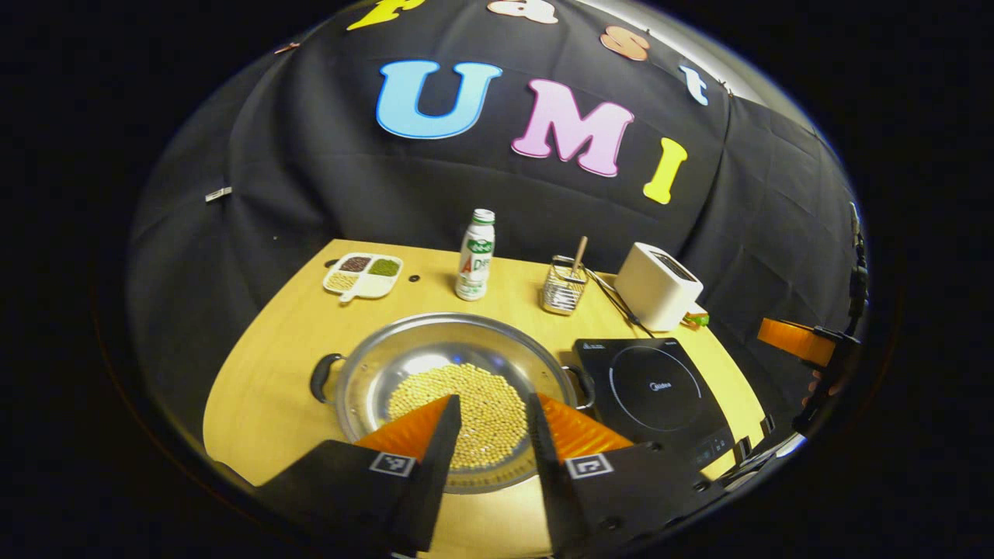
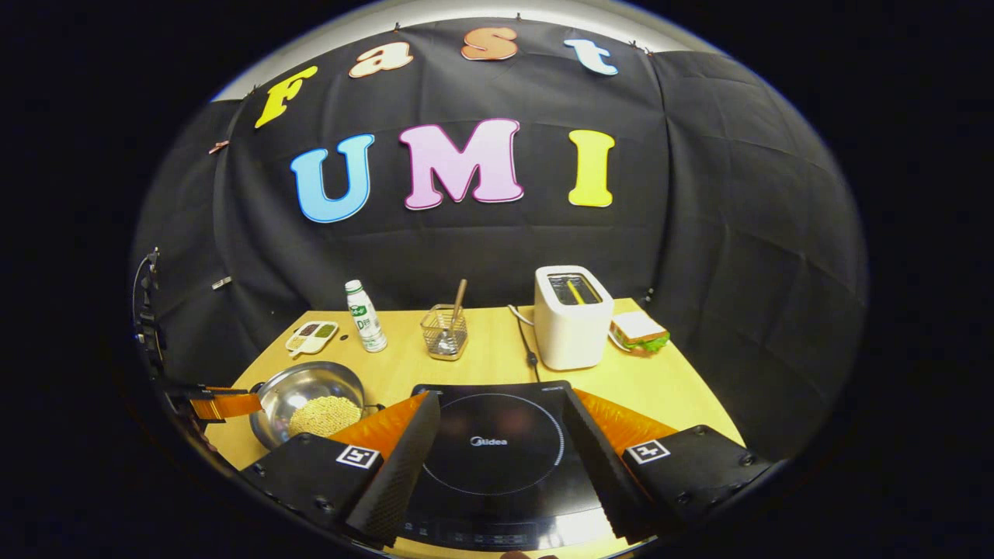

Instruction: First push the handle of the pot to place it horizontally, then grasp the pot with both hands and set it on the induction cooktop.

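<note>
**Both grippers open, pot beside the cooktop, not on it**

Table [image 1: 272, 349]: wooden top, lower half of both views.

Induction cooktop [image 2: 497, 446]: bottom centre of the right gripper view, framed between that gripper's fingers; lower right in the left gripper view, where its glass is bare.

Pot [image 1: 435, 349]: steel, holding yellow beans [image 1: 466, 404], centre-bottom of the left gripper view, just left of the cooktop. Both side handles are visible there, one on the left, one on the right next to the cooktop. In the right gripper view it sits at lower left.

Left gripper [image 1: 493, 423]: jaws apart, hovering over the pot's near rim, holding nothing.

Right gripper [image 2: 501, 435]: jaws spread wide above the cooktop, empty.

Toaster [image 2: 571, 314]: the right gripper view shows its slot from above and a sandwich [image 2: 638, 331] beside it; the left gripper view barely shows the sandwich.

Back row: bottle [image 1: 475, 256], wire holder [image 1: 564, 287], sectioned dish [image 1: 363, 274].
</note>
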### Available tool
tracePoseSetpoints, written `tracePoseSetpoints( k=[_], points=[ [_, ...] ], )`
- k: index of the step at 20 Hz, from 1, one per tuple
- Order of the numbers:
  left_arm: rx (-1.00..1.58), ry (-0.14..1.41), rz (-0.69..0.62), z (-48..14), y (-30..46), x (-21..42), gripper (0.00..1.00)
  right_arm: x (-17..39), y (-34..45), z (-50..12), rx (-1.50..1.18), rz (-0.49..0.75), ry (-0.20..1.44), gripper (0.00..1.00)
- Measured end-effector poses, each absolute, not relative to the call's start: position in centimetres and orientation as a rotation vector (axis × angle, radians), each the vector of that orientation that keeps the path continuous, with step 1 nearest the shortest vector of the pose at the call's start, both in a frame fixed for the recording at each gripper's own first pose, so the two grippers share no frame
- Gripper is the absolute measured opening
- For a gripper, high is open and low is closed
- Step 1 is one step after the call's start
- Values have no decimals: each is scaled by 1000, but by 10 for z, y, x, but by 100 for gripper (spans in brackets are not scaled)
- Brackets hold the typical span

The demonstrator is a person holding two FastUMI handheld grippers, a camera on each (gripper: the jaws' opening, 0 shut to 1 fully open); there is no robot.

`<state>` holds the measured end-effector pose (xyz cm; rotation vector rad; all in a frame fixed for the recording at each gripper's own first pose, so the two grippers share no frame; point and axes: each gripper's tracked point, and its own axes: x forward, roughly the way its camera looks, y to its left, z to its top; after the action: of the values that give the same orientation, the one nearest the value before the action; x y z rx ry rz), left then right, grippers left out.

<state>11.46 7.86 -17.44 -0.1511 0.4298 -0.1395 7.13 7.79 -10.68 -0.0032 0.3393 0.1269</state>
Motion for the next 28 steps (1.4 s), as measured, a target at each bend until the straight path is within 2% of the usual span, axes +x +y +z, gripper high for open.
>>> tracePoseSetpoints(
  k=[1,2,4,15,20,21,27,28],
  points=[
    [-156,423,-124,-173,91,116,58,75,91,-110,-2,147,349,99],
    [-160,414,-105,-171,104,118,77,79,105,-113,-2,167,363,99],
    [-151,400,-80,-168,129,123,96,88,127,-120,-8,196,392,99],
    [-44,379,-46,-191,219,181,96,129,238,-193,21,304,560,99],
    [-66,409,-54,-217,231,201,93,149,257,-237,57,315,636,99],
    [-72,412,-60,-220,231,205,96,151,260,-245,71,318,651,99],
    [-114,453,-73,-249,234,226,95,156,276,-285,87,343,721,100],
    [-117,463,-80,-253,233,230,93,156,279,-289,83,349,730,100]
  ],
)
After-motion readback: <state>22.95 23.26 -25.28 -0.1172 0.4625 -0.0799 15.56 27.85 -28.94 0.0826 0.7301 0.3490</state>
